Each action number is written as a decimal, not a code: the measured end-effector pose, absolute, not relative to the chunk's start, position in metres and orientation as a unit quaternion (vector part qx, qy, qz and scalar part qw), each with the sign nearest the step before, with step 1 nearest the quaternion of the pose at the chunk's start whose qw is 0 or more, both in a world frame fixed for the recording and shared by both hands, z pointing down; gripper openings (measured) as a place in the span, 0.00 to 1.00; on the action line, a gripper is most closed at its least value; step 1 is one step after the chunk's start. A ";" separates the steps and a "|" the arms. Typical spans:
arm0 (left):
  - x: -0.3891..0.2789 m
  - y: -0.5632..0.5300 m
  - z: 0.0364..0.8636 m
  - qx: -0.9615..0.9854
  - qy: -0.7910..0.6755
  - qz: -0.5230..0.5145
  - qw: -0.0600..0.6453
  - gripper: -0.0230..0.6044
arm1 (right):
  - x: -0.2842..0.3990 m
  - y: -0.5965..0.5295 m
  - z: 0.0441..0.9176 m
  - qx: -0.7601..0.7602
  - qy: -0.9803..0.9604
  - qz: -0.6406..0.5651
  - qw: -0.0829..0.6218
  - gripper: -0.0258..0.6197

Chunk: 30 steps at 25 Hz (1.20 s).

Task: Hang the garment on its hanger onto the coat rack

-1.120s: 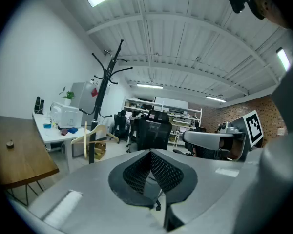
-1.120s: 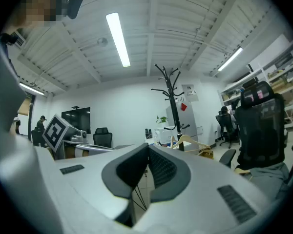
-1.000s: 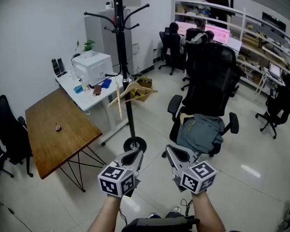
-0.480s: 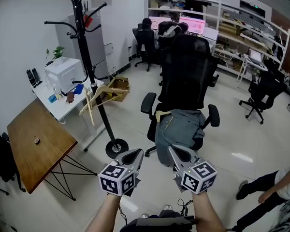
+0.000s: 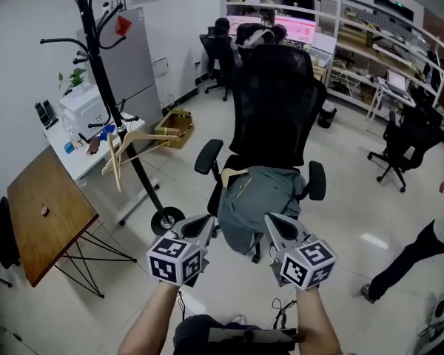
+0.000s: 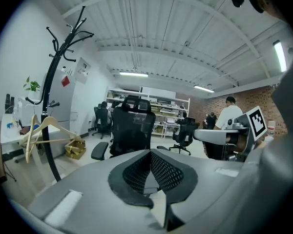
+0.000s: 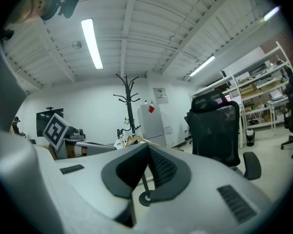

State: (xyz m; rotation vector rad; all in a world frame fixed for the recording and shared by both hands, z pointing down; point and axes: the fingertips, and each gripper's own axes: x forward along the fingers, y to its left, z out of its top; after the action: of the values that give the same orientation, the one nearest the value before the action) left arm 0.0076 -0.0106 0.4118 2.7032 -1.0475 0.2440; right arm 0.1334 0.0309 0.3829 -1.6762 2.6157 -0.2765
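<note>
A grey-green garment (image 5: 257, 198) lies crumpled on the seat of a black office chair (image 5: 277, 95), just beyond both grippers. The black coat rack (image 5: 107, 98) stands to the left, and a bare wooden hanger (image 5: 133, 140) hangs low on it. My left gripper (image 5: 206, 222) and right gripper (image 5: 272, 220) are held side by side in front of the chair, both shut with nothing in them. The left gripper view shows the coat rack (image 6: 53, 96), the hanger (image 6: 45, 130) and the chair (image 6: 133, 128) past its shut jaws. The right gripper view shows the coat rack (image 7: 130, 104) and the chair (image 7: 216, 130).
A wooden table (image 5: 41, 217) and a white desk (image 5: 78, 135) with a printer stand left of the rack. A cardboard box (image 5: 176, 123) sits on the floor behind it. More chairs and shelves (image 5: 370, 43) fill the back right. A person's legs (image 5: 411, 254) are at the right.
The view has swung right: the rack slid to the left and the chair with the garment now sits straight ahead of the grippers. A person walked further into view at the right.
</note>
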 end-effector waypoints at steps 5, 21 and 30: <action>0.028 -0.035 0.415 0.913 -0.381 0.088 0.115 0.04 | 0.167 0.011 0.383 -0.542 0.836 -0.080 0.013 0.05; 0.075 -0.164 0.457 0.923 -0.341 0.077 0.159 0.04 | 0.203 -0.108 0.405 -0.597 0.797 -0.078 -0.036 0.05; 0.078 -0.227 0.478 0.922 -0.335 0.086 0.173 0.04 | 0.202 -0.168 0.420 -0.609 0.785 -0.094 -0.057 0.05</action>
State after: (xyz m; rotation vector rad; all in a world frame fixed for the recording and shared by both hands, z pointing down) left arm 0.0784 -0.2266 0.4776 2.6171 -0.9493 0.2427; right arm 0.2016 -0.1677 0.4200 -1.9866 2.5613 -0.3078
